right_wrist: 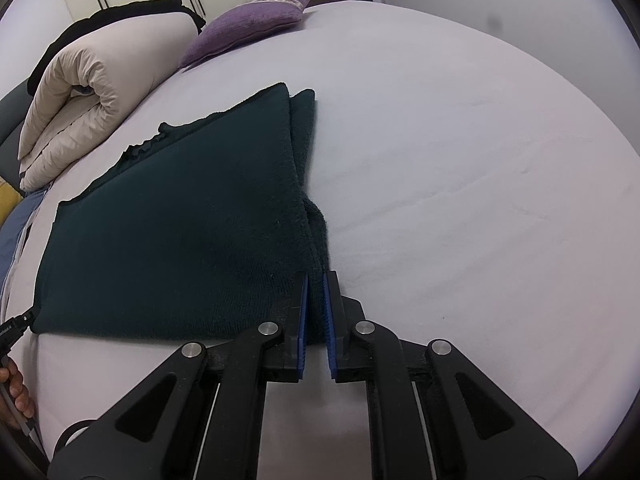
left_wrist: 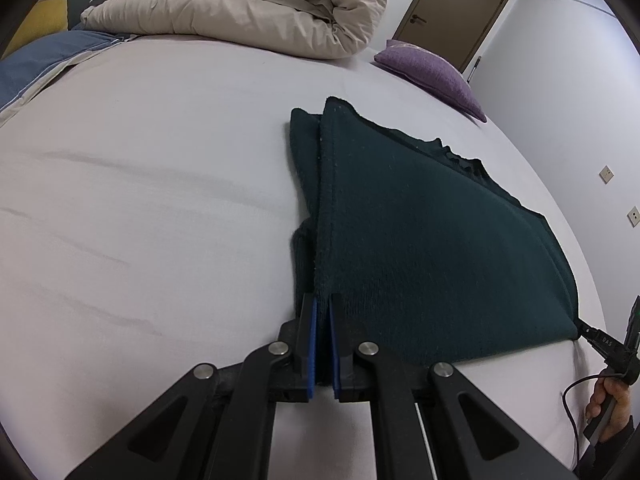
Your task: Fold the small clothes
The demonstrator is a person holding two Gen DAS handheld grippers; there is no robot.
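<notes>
**mo:** Left wrist view: the dark green garment (left_wrist: 420, 240) lay folded on the bed (left_wrist: 160, 200), left gripper (left_wrist: 322, 308) clamped on its near corner.

**jay:** Right gripper (right_wrist: 316, 284) pinched the other; long axis ran between them.

- Bed (left_wrist: 160, 200): covered by a pale sheet with faint creases.
- Dark green garment (left_wrist: 420, 240): folded, lying flat at centre.
- Rolled beige duvet (left_wrist: 240, 4): at 12 o'clock in the left wrist view.
- Purple cushion (left_wrist: 432, 72): at 1 o'clock, near the bed edge.
- Blue bedding (left_wrist: 36, 68): at 10 o'clock.
</notes>
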